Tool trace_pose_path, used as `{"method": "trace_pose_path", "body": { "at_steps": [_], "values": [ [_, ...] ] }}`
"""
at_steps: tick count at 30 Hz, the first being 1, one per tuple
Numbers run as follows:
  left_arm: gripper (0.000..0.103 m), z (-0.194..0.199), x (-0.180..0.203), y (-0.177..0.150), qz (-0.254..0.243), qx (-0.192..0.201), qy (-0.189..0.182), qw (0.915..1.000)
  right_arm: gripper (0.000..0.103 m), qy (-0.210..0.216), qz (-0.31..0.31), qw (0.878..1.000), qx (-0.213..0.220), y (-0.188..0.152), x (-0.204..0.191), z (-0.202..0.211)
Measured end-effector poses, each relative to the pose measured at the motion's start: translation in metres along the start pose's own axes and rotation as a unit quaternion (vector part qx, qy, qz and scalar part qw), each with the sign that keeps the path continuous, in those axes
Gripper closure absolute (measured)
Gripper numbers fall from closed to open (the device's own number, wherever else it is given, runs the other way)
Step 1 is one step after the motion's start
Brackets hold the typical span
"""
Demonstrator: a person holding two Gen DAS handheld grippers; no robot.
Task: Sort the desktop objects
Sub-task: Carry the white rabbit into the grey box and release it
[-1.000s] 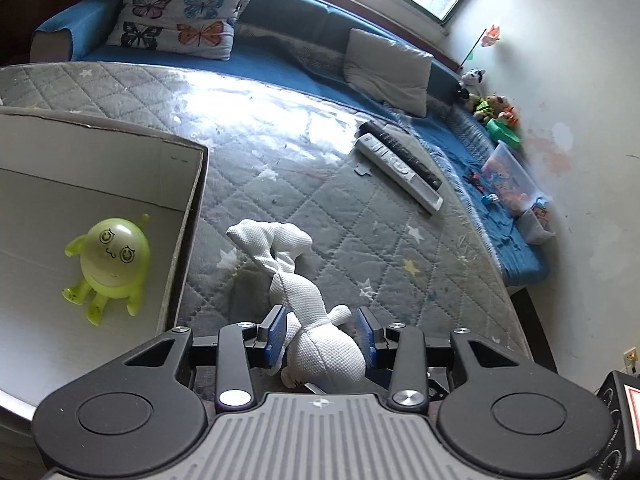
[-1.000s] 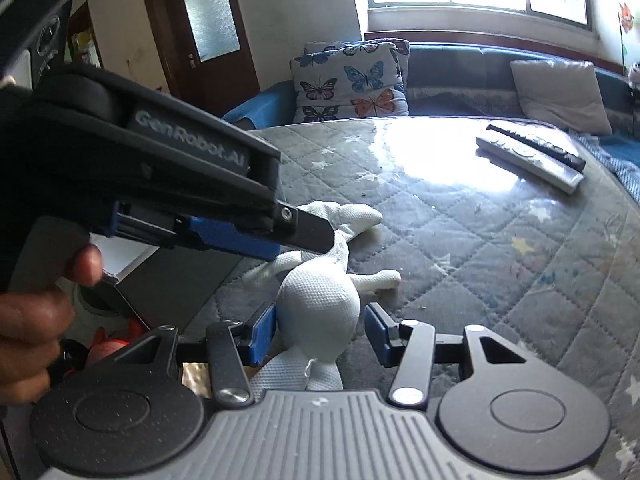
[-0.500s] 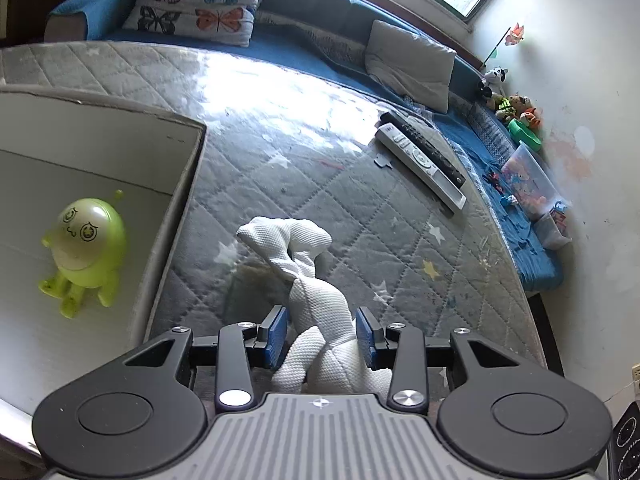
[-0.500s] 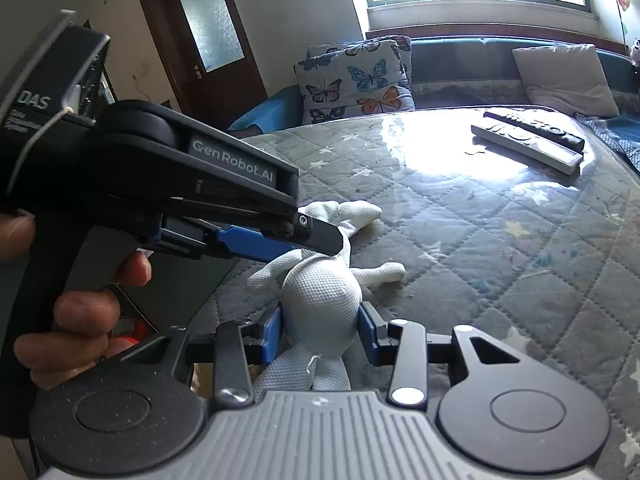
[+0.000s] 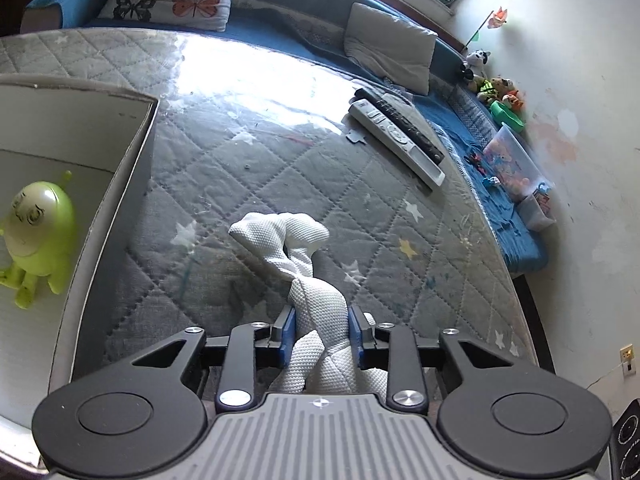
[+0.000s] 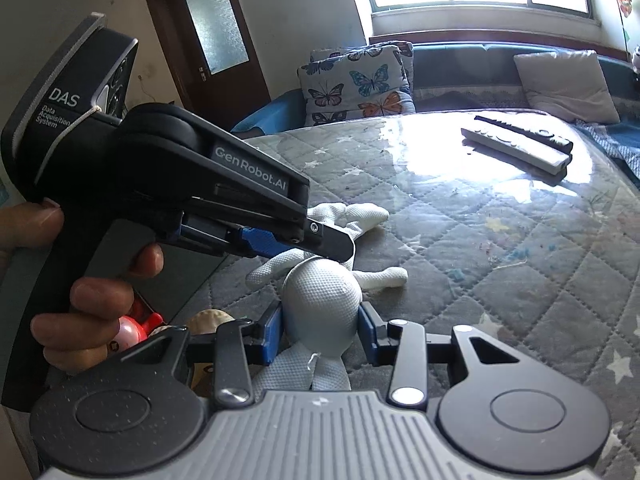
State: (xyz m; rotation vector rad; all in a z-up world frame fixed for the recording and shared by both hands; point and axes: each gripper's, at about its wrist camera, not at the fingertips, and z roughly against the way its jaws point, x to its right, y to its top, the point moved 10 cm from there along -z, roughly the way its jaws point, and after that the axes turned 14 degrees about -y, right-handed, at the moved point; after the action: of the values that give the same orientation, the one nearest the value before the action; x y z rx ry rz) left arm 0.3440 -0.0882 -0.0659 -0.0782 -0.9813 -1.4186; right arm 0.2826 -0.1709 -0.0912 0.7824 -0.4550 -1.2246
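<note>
A white fabric doll (image 6: 320, 300) is gripped at its head by the right tongs (image 6: 320, 330) on the quilted counter (image 6: 500, 240). The left tongs (image 5: 320, 330) are closing on its legs.

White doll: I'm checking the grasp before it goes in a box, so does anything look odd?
Yes: both grippers hold the white doll: right gripper on its head, left gripper closing around its twisted legs.

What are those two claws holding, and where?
Both grip one white fabric doll: right gripper squeezes its head; left gripper, jaws closing, pinches its legs.
</note>
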Motion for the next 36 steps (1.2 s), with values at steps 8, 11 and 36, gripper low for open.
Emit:
{"method": "trace_pose_path", "body": {
  "at_steps": [8,11,36],
  "values": [
    [0.075,0.045,0.012,0.008,-0.020,0.047,-0.006,0.9987,0.064,-0.002,0.031,0.999,0.035,0.018,-0.026,0.025],
    [0.075,0.073,0.009,0.017,-0.020,0.076,-0.004,0.9969,0.064,0.003,0.052,0.997,0.051,0.032,-0.044,0.032],
    [0.075,0.209,-0.169,0.096,0.088,0.182,0.062,0.9774,0.064,0.111,0.216,0.969,0.044,0.118,-0.241,-0.070]
  ]
}}
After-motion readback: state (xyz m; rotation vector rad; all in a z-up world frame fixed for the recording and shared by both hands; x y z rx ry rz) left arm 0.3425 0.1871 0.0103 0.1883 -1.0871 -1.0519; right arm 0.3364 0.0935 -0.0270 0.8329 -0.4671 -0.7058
